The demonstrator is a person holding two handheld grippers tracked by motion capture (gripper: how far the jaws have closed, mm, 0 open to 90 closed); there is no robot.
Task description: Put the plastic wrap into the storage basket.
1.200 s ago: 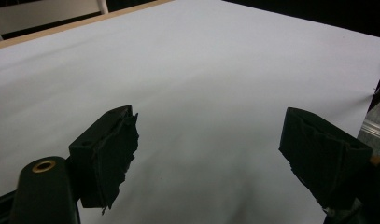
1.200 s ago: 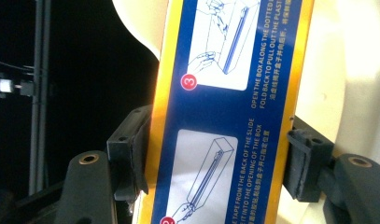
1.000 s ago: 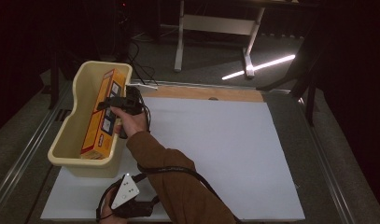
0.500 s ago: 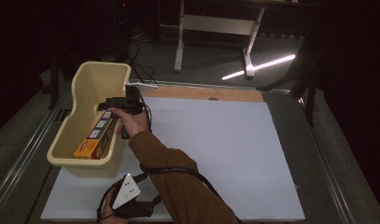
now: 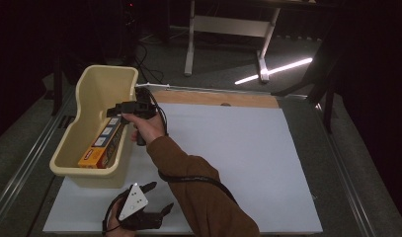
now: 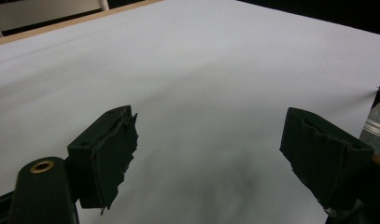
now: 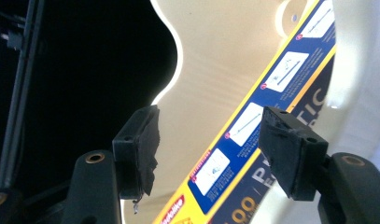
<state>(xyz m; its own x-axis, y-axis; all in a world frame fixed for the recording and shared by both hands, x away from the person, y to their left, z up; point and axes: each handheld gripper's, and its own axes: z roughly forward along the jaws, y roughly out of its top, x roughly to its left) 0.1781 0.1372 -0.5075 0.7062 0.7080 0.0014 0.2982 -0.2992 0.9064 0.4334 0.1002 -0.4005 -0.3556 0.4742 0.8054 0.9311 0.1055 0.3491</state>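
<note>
A long yellow and blue box point(image 5: 102, 143) lies in the cream plastic tub point(image 5: 109, 70) at the table's left, against the wall nearer the hand. My right gripper point(image 5: 115, 110) hovers over the tub's right rim, pointing left. In the right gripper view its jaws point(image 7: 208, 154) stand apart with nothing between the pads, and the box point(image 7: 276, 88) lies beyond them on the tub floor point(image 7: 211, 60). These jaws have just been closing on nothing. My left gripper point(image 5: 159, 197) rests near the table's front edge, its jaws wide point(image 6: 208, 158) over the bare white sheet.
A white sheet point(image 5: 238, 163) covers the table, with a wooden strip point(image 5: 213, 98) along its far edge. A metal rail point(image 5: 25, 163) runs along the left side. A table frame point(image 5: 228, 29) and cables point(image 5: 144, 54) stand on the dark floor beyond.
The box was held up on a slant in the right gripper; it has dropped and now lies flat in the tub, free of the jaws. The left gripper has not moved.
</note>
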